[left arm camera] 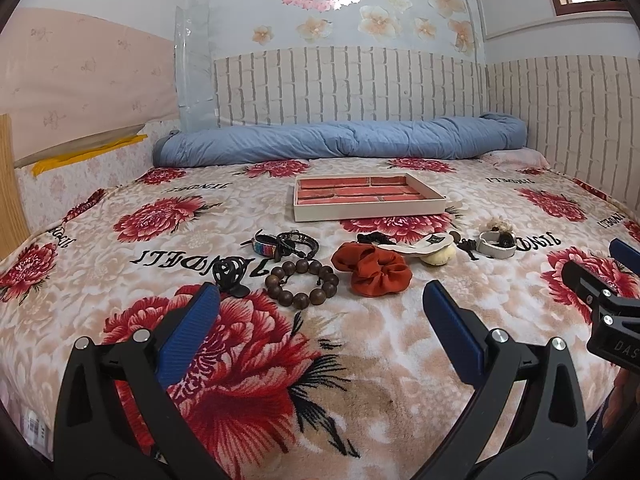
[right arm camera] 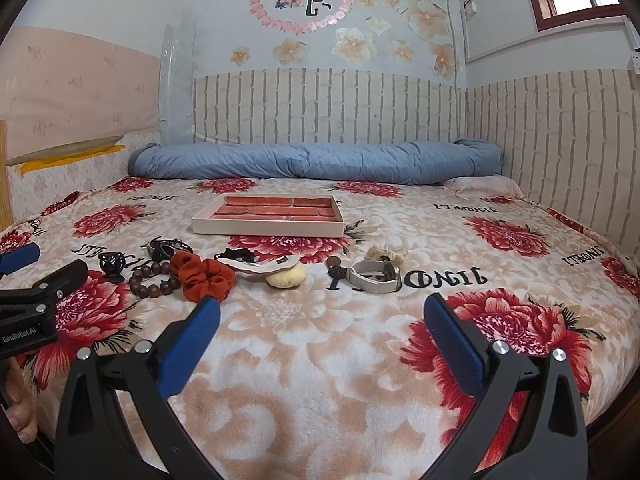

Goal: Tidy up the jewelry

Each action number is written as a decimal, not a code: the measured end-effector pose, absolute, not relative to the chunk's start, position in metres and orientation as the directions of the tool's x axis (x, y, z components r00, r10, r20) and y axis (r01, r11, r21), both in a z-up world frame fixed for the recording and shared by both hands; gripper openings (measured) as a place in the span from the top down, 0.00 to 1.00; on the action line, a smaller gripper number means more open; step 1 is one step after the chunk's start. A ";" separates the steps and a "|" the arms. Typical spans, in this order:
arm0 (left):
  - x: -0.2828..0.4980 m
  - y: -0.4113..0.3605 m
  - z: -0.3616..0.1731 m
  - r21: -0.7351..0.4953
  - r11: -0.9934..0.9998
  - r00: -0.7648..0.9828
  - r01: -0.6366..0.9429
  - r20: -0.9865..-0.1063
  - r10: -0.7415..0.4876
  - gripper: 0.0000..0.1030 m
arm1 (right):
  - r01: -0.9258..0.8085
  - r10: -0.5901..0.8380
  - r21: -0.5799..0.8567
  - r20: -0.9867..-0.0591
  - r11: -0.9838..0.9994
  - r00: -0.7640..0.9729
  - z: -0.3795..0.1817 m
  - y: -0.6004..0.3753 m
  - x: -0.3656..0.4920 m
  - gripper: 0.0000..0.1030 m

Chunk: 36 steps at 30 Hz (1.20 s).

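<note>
A row of accessories lies across the flowered blanket: a black claw clip (left arm camera: 229,276), a brown bead bracelet (left arm camera: 302,285), dark leather bracelets (left arm camera: 288,242), a rust scrunchie (left arm camera: 372,270), a cream hair piece (left arm camera: 430,246) and a white watch (left arm camera: 496,243). Behind them sits a shallow cream tray (left arm camera: 370,210) with a red brick-pattern floor. My left gripper (left arm camera: 322,304) is open and empty, just short of the bead bracelet. My right gripper (right arm camera: 322,314) is open and empty, in front of the cream hair piece (right arm camera: 286,276) and white watch (right arm camera: 376,278).
A rolled blue quilt (left arm camera: 340,140) lies along the back wall. Brick-pattern wall panels (left arm camera: 580,116) close the bed's back and right sides. A wooden board (left arm camera: 10,184) stands at the left edge. The right gripper shows at the left wrist view's right edge (left arm camera: 608,292).
</note>
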State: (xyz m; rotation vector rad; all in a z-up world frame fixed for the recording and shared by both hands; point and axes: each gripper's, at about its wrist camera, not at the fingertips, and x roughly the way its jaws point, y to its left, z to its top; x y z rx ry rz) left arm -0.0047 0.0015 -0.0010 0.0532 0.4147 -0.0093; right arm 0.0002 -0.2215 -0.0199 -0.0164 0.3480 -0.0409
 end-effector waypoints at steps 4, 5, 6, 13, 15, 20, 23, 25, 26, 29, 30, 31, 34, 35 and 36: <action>-0.004 0.001 -0.001 0.049 0.999 0.916 0.020 -0.401 0.001 0.05 | 0.041 -0.047 -0.022 -0.341 0.999 0.939 -0.022 -0.220 0.001 0.04; -0.004 0.001 -0.002 0.049 0.999 0.916 0.020 -0.402 0.001 0.05 | 0.041 -0.047 -0.024 -0.341 0.999 0.939 -0.022 -0.220 0.001 0.04; -0.004 0.001 -0.001 0.049 0.999 0.916 0.021 -0.401 0.000 0.05 | 0.041 -0.047 -0.026 -0.341 0.999 0.939 -0.021 -0.220 0.001 0.04; -0.006 0.002 -0.002 0.050 0.999 0.915 0.021 -0.404 0.001 0.05 | 0.040 -0.046 -0.024 -0.342 0.999 0.939 -0.022 -0.220 0.001 0.04; -0.003 0.005 -0.001 0.049 0.999 0.916 0.020 -0.402 0.001 0.05 | 0.040 -0.046 -0.025 -0.343 0.999 0.938 -0.022 -0.220 0.001 0.04; -0.004 0.008 -0.001 0.050 0.999 0.915 0.022 -0.404 0.000 0.05 | 0.041 -0.047 -0.023 -0.342 0.999 0.938 -0.022 -0.221 0.001 0.04; -0.004 0.007 -0.001 0.050 0.999 0.916 0.022 -0.401 0.000 0.05 | 0.041 -0.046 -0.024 -0.342 0.999 0.938 -0.022 -0.221 0.001 0.04; -0.006 0.008 -0.001 0.051 0.998 0.916 0.022 -0.400 0.000 0.05 | 0.041 -0.047 -0.025 -0.342 0.999 0.938 -0.022 -0.221 0.001 0.04; -0.004 0.007 -0.001 0.051 0.998 0.916 0.022 -0.402 0.000 0.05 | 0.041 -0.047 -0.024 -0.344 0.999 0.938 -0.022 -0.221 0.001 0.04; -0.004 0.007 -0.003 0.049 0.999 0.915 0.023 -0.404 -0.001 0.05 | 0.041 -0.047 -0.023 -0.342 0.999 0.938 -0.022 -0.221 0.001 0.04; -0.004 0.008 -0.003 0.048 0.999 0.914 0.023 -0.405 -0.001 0.05 | 0.041 -0.047 -0.024 -0.343 0.999 0.938 -0.021 -0.221 0.001 0.04; -0.001 0.001 -0.003 0.049 0.999 0.914 0.024 -0.405 -0.002 0.05 | 0.042 -0.048 -0.024 -0.342 0.999 0.939 -0.022 -0.221 0.001 0.04; -0.002 0.001 -0.003 0.051 0.998 0.915 0.024 -0.404 -0.001 0.05 | 0.042 -0.047 -0.024 -0.343 0.999 0.938 -0.023 -0.222 0.002 0.04; -0.001 0.001 -0.003 0.051 0.998 0.915 0.023 -0.404 -0.001 0.05 | 0.042 -0.048 -0.024 -0.342 0.999 0.938 -0.022 -0.222 0.001 0.04; -0.001 0.001 -0.003 0.050 0.998 0.914 0.022 -0.405 0.000 0.05 | 0.042 -0.048 -0.024 -0.342 0.999 0.938 -0.023 -0.222 0.002 0.04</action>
